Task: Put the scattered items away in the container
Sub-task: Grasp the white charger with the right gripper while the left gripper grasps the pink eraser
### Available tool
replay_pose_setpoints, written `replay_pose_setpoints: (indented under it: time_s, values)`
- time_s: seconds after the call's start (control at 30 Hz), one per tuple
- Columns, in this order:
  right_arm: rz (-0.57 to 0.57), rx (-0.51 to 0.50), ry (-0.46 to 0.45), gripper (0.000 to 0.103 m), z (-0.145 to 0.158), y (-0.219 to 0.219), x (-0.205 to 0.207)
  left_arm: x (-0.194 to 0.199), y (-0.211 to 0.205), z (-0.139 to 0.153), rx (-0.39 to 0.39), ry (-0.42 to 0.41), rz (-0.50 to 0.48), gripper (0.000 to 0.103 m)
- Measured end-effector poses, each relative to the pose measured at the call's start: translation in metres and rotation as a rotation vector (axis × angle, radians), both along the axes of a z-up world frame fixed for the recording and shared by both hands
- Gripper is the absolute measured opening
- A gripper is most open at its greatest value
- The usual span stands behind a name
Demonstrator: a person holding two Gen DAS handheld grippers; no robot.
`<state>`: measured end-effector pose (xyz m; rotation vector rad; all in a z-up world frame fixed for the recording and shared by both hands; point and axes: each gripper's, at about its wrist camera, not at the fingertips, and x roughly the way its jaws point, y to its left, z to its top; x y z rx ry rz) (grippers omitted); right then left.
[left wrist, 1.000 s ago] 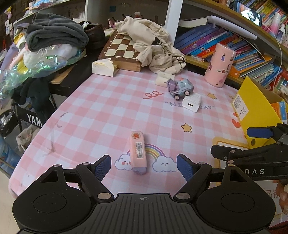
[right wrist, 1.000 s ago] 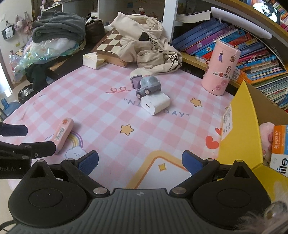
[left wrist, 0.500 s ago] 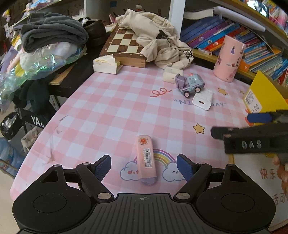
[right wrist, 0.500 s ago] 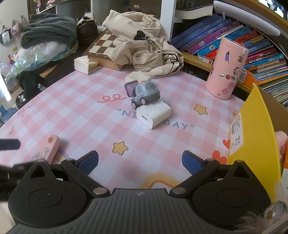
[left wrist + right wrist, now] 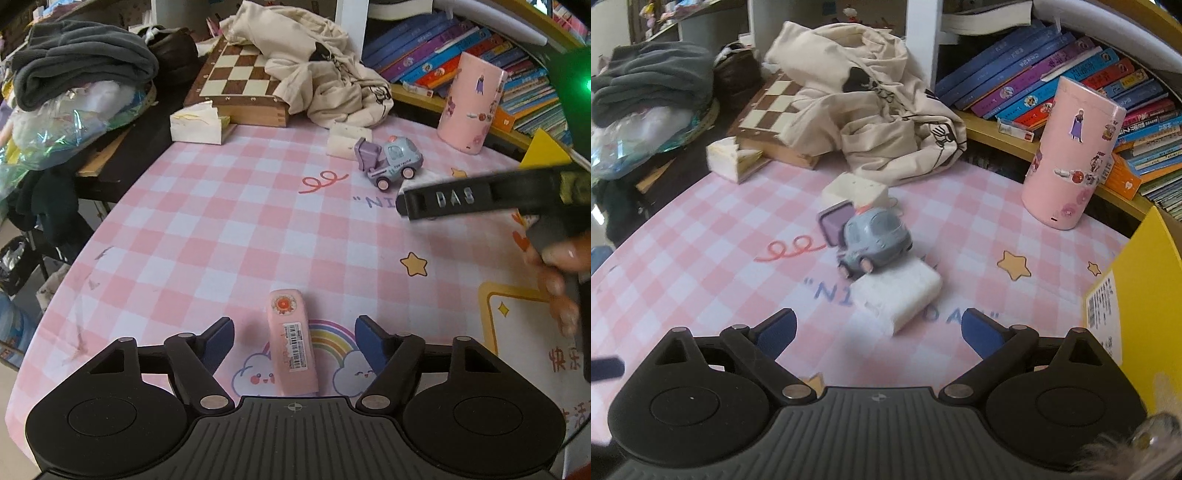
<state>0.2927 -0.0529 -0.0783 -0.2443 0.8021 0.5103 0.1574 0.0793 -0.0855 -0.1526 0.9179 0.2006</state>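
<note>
Presently the left gripper [image 5: 294, 341] stands with its blue-padded jaws spread wide and nothing between them gripped. A small pink oblong case with a barcode label and a round orange sticker [image 5: 291, 341] lies flat on the pink-and-white checked tablecloth [image 5: 221, 236], between the two pads and clear of both. It rests over a printed rainbow-and-cloud motif.

The right gripper [image 5: 879, 328] likewise has its jaws fully parted and holds nothing. Just ahead of it, roughly on its centre line, lies a white rectangular charger block [image 5: 897, 295], somewhat blurred in the right wrist view. A grey-blue toy car with a lilac rear scoop [image 5: 871, 240] sits directly behind the block; whether the two touch cannot be determined. A cream-coloured oblong block [image 5: 857, 190] lies just behind the car.

In the left wrist view the right gripper's black body [image 5: 480, 197] crosses the right side of the frame above the cloth, with a person's fingers [image 5: 554, 280] on its handle.

The yellow cardboard box [image 5: 1145, 280] stands at the right edge of the table, near the right gripper. A tall pink cylindrical tumbler with stickers [image 5: 1071, 155] stands upright near the bookshelf. A wooden chessboard [image 5: 240, 81] and a beige crumpled garment [image 5: 325, 81] occupy the far edge.
</note>
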Motion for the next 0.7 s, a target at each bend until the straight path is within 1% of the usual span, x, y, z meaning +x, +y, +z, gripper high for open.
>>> replay_pose_setpoints:
  time_s: [0.1, 0.2, 0.27, 0.37, 0.43, 0.5, 0.57, 0.6, 0.63, 0.67, 0.7]
  values:
    - [-0.017, 0.001, 0.009, 0.098, -0.006, 0.002, 0.011, 0.004, 0.001, -0.002, -0.001, 0.008, 0.005, 0.073]
    - [-0.032, 0.003, 0.02, 0.098, -0.011, 0.004, 0.021, 0.007, 0.002, -0.004, 0.0, 0.022, 0.001, 0.069]
    - [-0.042, 0.003, 0.028, 0.097, -0.015, 0.005, 0.027, 0.009, 0.003, -0.006, -0.005, 0.035, 0.005, 0.069]
    - [-0.057, 0.005, 0.039, 0.094, -0.02, 0.007, 0.036, 0.01, 0.001, -0.008, 0.002, 0.044, 0.003, 0.067]
    - [-0.067, 0.005, 0.046, 0.09, -0.024, 0.008, 0.043, 0.01, -0.001, -0.008, 0.013, 0.047, -0.009, 0.066]
    - [-0.077, 0.006, 0.054, 0.087, -0.028, 0.009, 0.049, 0.011, -0.003, -0.007, 0.024, 0.046, -0.015, 0.059]
    - [-0.079, 0.013, 0.055, 0.087, -0.03, 0.009, 0.052, 0.011, -0.003, -0.007, 0.034, 0.047, -0.021, 0.054]
    - [-0.075, 0.012, 0.052, 0.085, -0.03, 0.009, 0.052, 0.011, -0.003, -0.007, 0.038, 0.047, -0.024, 0.048]
    - [-0.067, 0.015, 0.047, 0.081, -0.03, 0.01, 0.051, 0.01, -0.003, -0.007, 0.042, 0.046, -0.028, 0.043]
    - [-0.06, 0.017, 0.043, 0.079, -0.03, 0.01, 0.05, 0.01, -0.003, -0.006, 0.04, 0.046, -0.033, 0.037]
    - [-0.052, 0.019, 0.04, 0.072, -0.029, 0.01, 0.049, 0.01, -0.002, -0.006, 0.036, 0.046, -0.032, 0.03]
